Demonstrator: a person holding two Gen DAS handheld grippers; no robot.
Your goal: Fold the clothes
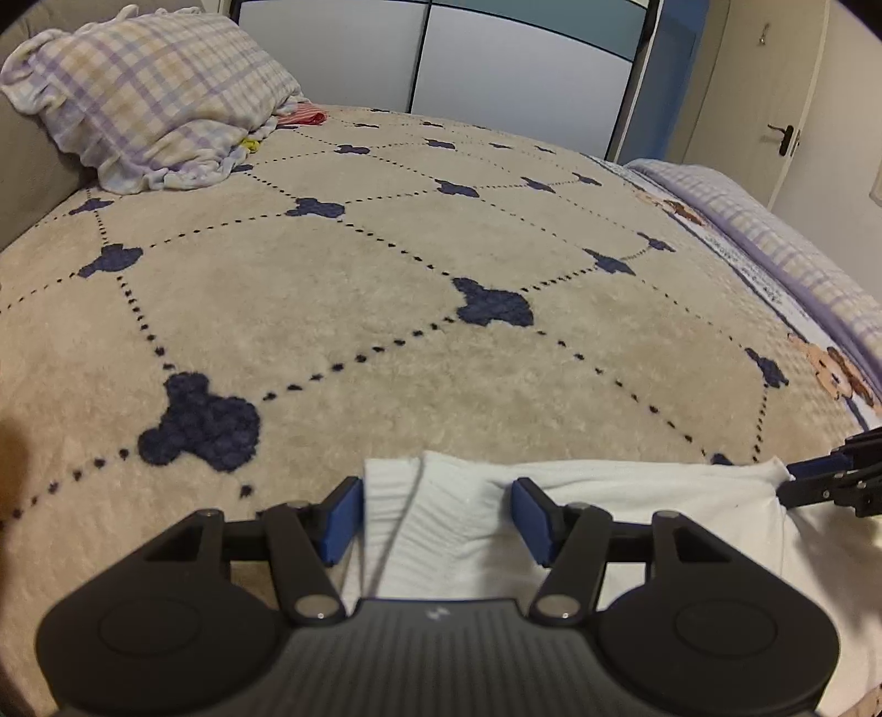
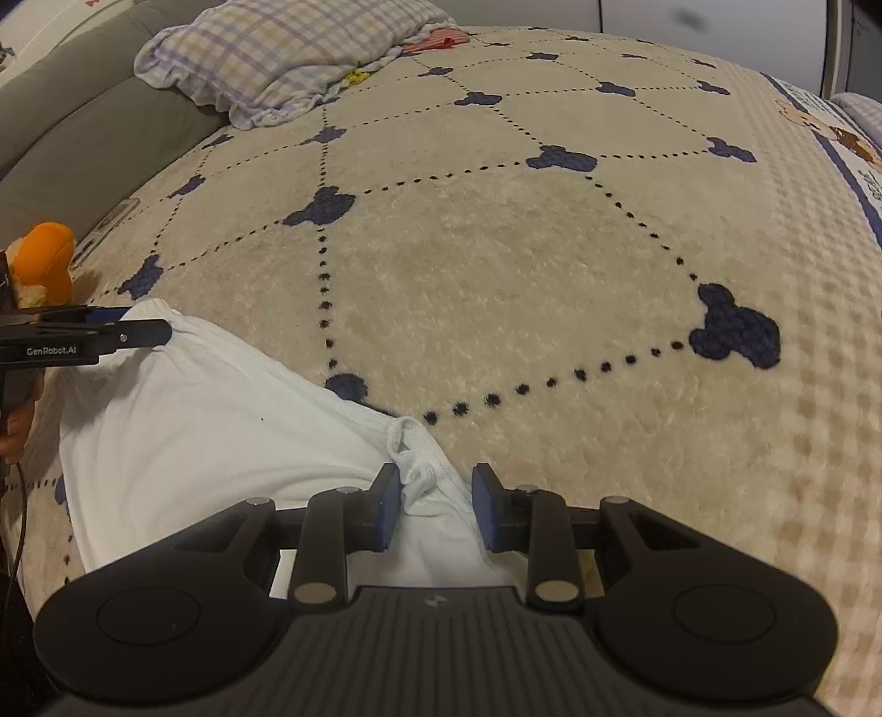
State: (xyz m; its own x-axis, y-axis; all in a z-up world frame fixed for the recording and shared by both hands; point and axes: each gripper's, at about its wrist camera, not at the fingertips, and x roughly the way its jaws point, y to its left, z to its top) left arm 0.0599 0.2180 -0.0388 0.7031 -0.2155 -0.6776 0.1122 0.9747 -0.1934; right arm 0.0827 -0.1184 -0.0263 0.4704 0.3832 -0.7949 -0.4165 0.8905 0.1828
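The right gripper (image 2: 433, 504) has its fingers spread around a bunched edge of the white garment (image 2: 209, 419) lying on the beige blanket (image 2: 496, 265); the left gripper (image 2: 138, 330) sits at its far corner.

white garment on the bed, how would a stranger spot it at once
Start from the beige blanket with navy dotted lines covering the bed. At its near edge lies the white garment, both tongs at it. It is the only plain white cloth; the pillow is checked.

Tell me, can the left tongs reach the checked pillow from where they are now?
Probably not yet: the left tongs sit open around the white cotton garment at the near edge, and the lilac checked pillow lies far across the beige blanket.
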